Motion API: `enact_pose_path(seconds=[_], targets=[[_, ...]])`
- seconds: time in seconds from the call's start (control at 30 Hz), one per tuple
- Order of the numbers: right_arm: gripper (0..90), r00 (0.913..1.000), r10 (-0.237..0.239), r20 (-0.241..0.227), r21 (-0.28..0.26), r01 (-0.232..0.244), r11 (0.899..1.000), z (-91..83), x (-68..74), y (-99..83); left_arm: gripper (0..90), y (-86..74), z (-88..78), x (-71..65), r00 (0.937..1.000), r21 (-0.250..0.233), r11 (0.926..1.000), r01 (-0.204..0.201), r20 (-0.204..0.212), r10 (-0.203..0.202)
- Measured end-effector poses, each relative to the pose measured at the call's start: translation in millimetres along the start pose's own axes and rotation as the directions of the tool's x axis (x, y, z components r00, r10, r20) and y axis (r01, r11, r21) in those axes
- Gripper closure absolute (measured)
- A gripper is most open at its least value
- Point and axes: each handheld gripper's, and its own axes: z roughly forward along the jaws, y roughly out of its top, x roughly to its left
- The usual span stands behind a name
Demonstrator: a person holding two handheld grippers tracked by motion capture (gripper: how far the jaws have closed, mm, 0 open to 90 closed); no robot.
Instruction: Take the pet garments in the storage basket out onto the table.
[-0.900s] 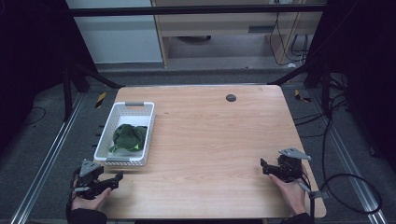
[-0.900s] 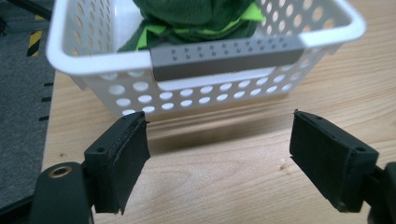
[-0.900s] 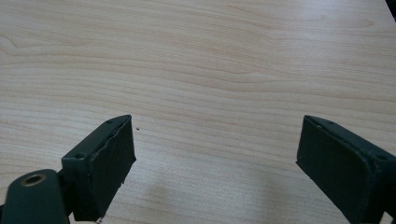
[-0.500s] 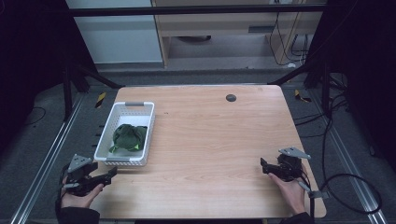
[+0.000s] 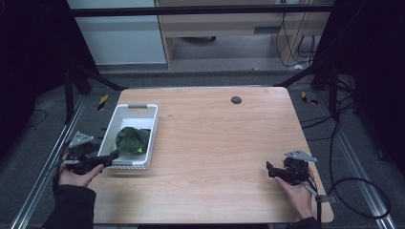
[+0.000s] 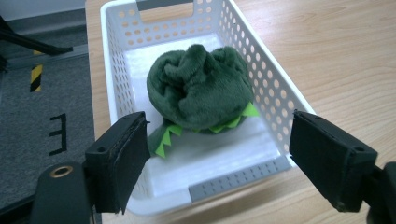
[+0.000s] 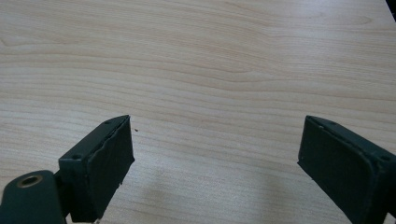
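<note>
A white basket (image 5: 130, 138) with perforated walls stands on the table (image 5: 215, 143) along its left edge, its grey handle end toward the far side. Inside it lies a crumpled dark green plush toy (image 5: 131, 140) with a bright green zigzag trim; in the left gripper view the toy (image 6: 201, 91) sits around the middle of the basket floor, its trim turned toward the near wall (image 6: 233, 179).

The left claw (image 5: 111, 156) is held at the near left corner of the basket, just over the table's left edge, pointing at the basket's near end. Its jaws stand wide apart with nothing pressed between them: in its own view the left claw (image 6: 215, 158) frames the near wall of the basket, one jaw outside the left wall and the other over the right corner.

The right claw (image 5: 270, 170) rests near the table's near right corner, well apart from the basket. In its own view the right claw (image 7: 215, 154) is spread wide over bare wood, holding nothing. A small dark round hole (image 5: 236, 99) sits near the far edge of the table.
</note>
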Motion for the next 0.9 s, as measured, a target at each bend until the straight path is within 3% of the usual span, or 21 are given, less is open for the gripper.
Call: enact_pose_path(seconds=[0.47, 0.63, 0.9], targets=[[9.9, 1.0, -0.004, 0.0, 0.012, 0.004, 1.0, 1.5, -0.3, -0.1, 16.3, 32.9, 30.0, 22.0, 0.998, 0.093, 0.9936, -0.063, 0.0, 0.063], [9.8, 1.0, 0.001, 0.0, 0.016, -0.001, 1.0, 1.9, -0.5, -0.1, 14.2, 44.8, 41.9, 21.8, 0.9953, 0.132, 0.9865, -0.097, 0.007, 0.096], [9.4, 1.0, 0.003, -0.001, 0.019, -0.002, 1.0, 2.6, -0.1, -0.2, 10.9, 55.0, 56.2, 19.7, 0.9933, 0.171, 0.9786, -0.115, 0.025, 0.112]])
